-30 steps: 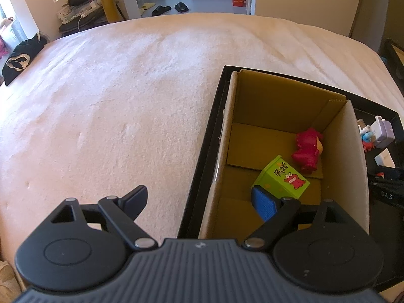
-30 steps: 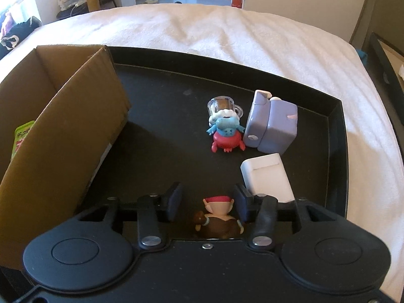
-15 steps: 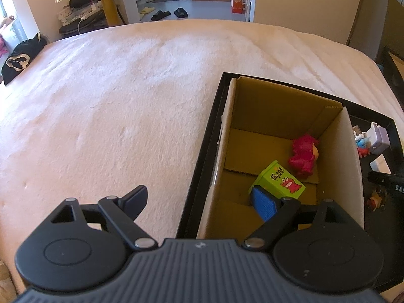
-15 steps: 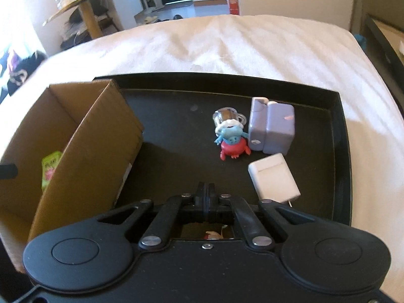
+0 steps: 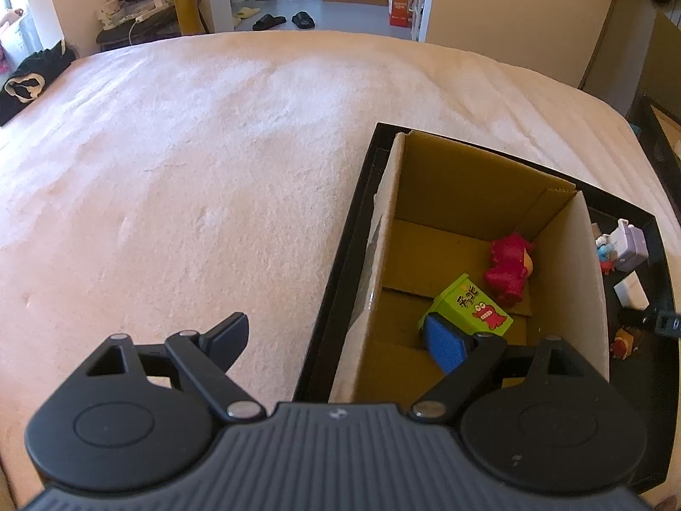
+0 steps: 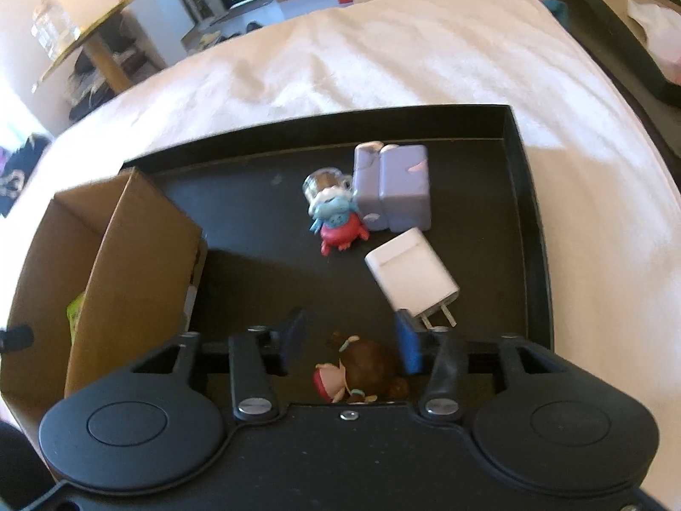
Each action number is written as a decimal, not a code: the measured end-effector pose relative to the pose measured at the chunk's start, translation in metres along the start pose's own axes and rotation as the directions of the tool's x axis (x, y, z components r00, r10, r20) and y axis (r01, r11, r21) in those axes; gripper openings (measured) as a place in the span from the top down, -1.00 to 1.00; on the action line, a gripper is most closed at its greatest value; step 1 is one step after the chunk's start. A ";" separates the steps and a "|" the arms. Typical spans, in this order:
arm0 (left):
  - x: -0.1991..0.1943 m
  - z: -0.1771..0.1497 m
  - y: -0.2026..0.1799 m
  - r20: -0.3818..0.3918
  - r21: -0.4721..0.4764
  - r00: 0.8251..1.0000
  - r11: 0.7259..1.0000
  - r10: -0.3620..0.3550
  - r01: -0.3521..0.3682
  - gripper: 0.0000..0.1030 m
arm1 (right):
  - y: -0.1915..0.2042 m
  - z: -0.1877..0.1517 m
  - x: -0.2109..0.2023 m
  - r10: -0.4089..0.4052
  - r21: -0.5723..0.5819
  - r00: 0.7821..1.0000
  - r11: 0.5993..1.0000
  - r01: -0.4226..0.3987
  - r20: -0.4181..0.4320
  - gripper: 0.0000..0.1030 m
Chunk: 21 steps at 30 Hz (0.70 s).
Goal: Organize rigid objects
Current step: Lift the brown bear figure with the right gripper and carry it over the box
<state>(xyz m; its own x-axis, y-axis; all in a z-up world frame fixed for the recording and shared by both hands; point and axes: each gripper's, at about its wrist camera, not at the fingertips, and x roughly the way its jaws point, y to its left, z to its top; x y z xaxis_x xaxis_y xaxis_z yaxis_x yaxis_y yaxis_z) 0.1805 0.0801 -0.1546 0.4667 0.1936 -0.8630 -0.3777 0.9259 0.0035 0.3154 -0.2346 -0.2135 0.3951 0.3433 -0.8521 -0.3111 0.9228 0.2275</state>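
A brown-haired figurine (image 6: 361, 372) is seen lying on its side between the spread fingers of the right claw (image 6: 350, 343), untouched, in the tray (image 6: 530, 221).

Green box (image 5: 468, 308) inside the cardboard box (image 5: 468, 196) carries black Chinese-style characters on its top face, too small to read, plus a red monster cartoon. No other legible text, brand or number anywhere.

My right gripper (image 6: 349, 343) hangs spread over the brown-haired figurine (image 6: 361, 372) lying on the black tray (image 6: 527, 230); the white charger (image 6: 410, 274) lies just beyond, the cardboard box (image 6: 127, 264) to the left.
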 end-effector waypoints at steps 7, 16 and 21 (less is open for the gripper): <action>0.002 0.000 0.003 -0.006 -0.018 1.000 1.000 -0.022 0.022 -0.71 | 0.011 -0.018 0.010 -0.086 -0.122 0.994 0.990 0.077 -0.069 0.01; -0.005 -0.002 0.002 0.014 -0.003 0.998 0.998 -0.057 0.057 -0.71 | 0.030 -0.013 -0.016 -0.100 -0.143 0.995 0.985 0.098 -0.008 0.16; -0.005 -0.003 0.006 0.016 -0.004 0.997 0.997 -0.080 0.081 -0.70 | 0.036 -0.014 -0.038 -0.090 -0.113 0.996 0.989 0.093 0.027 0.16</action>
<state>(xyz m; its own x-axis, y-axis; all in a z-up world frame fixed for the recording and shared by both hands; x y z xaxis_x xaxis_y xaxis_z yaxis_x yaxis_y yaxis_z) 0.1735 0.0834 -0.1513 0.5082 0.1236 -0.8523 -0.3425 0.9370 -0.0683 0.2767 -0.2167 -0.1797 0.4445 0.2633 -0.8562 -0.3691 0.9248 0.0927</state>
